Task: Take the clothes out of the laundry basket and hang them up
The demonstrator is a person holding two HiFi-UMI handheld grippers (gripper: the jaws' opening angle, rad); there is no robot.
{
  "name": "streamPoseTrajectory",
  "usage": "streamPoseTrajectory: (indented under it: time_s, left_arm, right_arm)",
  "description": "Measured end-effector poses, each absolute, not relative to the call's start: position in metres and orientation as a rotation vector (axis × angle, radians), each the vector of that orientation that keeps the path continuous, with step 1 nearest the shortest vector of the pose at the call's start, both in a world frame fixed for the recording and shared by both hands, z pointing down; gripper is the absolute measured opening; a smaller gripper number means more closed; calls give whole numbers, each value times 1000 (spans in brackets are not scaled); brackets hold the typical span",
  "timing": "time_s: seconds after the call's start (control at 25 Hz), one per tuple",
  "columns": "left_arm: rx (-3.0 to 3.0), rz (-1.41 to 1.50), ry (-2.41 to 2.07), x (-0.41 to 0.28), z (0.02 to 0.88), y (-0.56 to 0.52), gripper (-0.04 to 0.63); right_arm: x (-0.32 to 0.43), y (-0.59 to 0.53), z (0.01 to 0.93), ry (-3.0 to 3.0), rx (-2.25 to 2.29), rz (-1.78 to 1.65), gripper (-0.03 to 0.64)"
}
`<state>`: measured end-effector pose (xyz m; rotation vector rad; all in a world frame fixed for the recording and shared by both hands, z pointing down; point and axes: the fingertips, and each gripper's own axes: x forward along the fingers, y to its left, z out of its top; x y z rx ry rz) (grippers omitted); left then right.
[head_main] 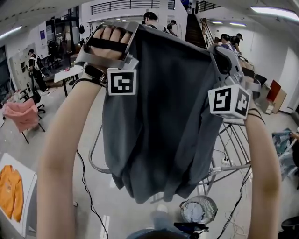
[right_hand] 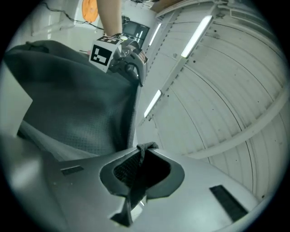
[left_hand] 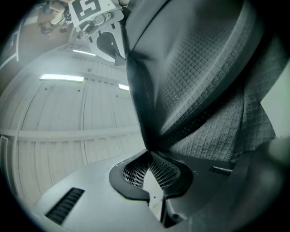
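A dark grey garment [head_main: 161,121] hangs spread out between both raised grippers in the head view. My left gripper [head_main: 132,29] is shut on its upper left corner, my right gripper [head_main: 211,50] on its upper right corner. In the left gripper view the grey knit cloth [left_hand: 195,90] runs up from the closed jaws, and the right gripper's marker cube [left_hand: 88,8] shows at the top. In the right gripper view a fold of the cloth [right_hand: 144,149] is pinched between the jaws, with the garment [right_hand: 77,104] stretching left toward the left gripper's cube [right_hand: 103,54].
A metal drying rack [head_main: 229,154] stands behind the garment at the right. A round laundry basket [head_main: 198,210] sits on the floor below. An orange garment [head_main: 11,189] lies on a white table at the left, a pink cloth [head_main: 21,114] drapes a chair, and people stand far off.
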<state>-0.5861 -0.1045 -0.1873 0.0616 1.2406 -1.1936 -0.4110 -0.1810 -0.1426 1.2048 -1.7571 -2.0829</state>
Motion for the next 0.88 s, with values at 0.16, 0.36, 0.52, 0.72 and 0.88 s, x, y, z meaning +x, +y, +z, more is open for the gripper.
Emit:
streamPoseTrajectory:
  time_s: [0.16, 0.36, 0.52, 0.72, 0.88]
  left_arm:
    - [104, -1217, 1214, -600, -191, -120, 6]
    - [128, -1248, 1195, -620, -200, -155, 6]
    - [130, -1277, 1176, -652, -192, -191, 6]
    - [93, -1349, 1164, -683, -165, -256, 6]
    - [51, -1429, 1147, -710, -128, -306, 6]
  right_arm:
    - [-431, -203, -143, -1631, 1182, -2154, 11]
    - [-451, -240, -157, -1596, 1191, -2187, 11]
    - [-486, -279, -145, -1517, 1132, -2224, 11]
    - [-518, -346, -118, -1517, 1062, -2177, 11]
    - [-544, -395, -81, -1544, 986, -2141, 11]
